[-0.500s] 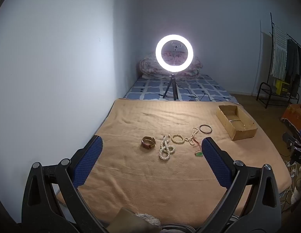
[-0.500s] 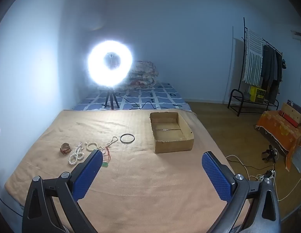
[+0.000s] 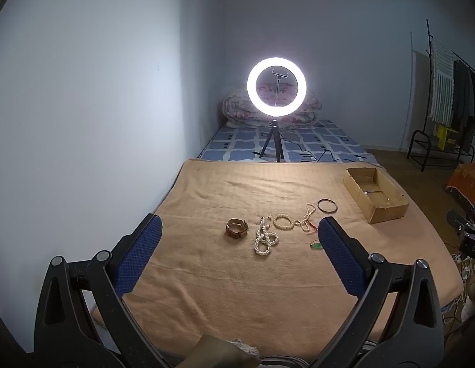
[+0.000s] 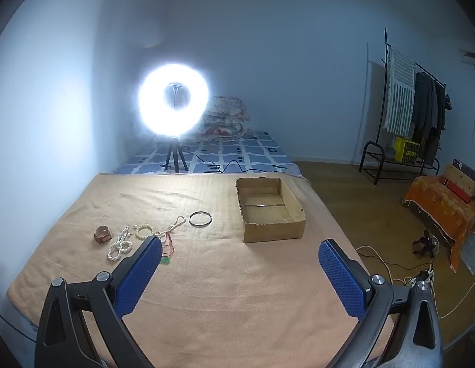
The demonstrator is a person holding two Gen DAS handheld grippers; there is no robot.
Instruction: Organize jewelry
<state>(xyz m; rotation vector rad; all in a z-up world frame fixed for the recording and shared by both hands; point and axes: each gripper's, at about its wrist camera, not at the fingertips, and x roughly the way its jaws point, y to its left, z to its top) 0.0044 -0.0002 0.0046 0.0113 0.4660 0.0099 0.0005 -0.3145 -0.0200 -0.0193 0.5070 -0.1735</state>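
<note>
Jewelry lies in a row on a tan blanket (image 3: 206, 276): a brown watch (image 3: 237, 228), a white bead necklace (image 3: 265, 240), a cream bead bracelet (image 3: 283, 222), a beaded string with red cord (image 3: 307, 214), a green pendant (image 3: 316, 246) and a black bangle (image 3: 327, 205). An open cardboard box (image 3: 388, 211) sits to the right. My left gripper (image 3: 240, 239) is open and empty, above the blanket short of the jewelry. My right gripper (image 4: 240, 257) is open and empty, with the box (image 4: 272, 233) ahead and the bangle (image 4: 200, 219), watch (image 4: 102, 233) and necklace (image 4: 119, 247) to its left.
A lit ring light on a tripod (image 3: 276, 86) stands beyond the blanket on a blue checked mattress (image 3: 237, 144), with folded bedding behind. A wall runs along the left. A clothes rack (image 4: 415, 104), an orange-covered bench (image 4: 440, 202) and floor cables (image 4: 391, 266) are at the right.
</note>
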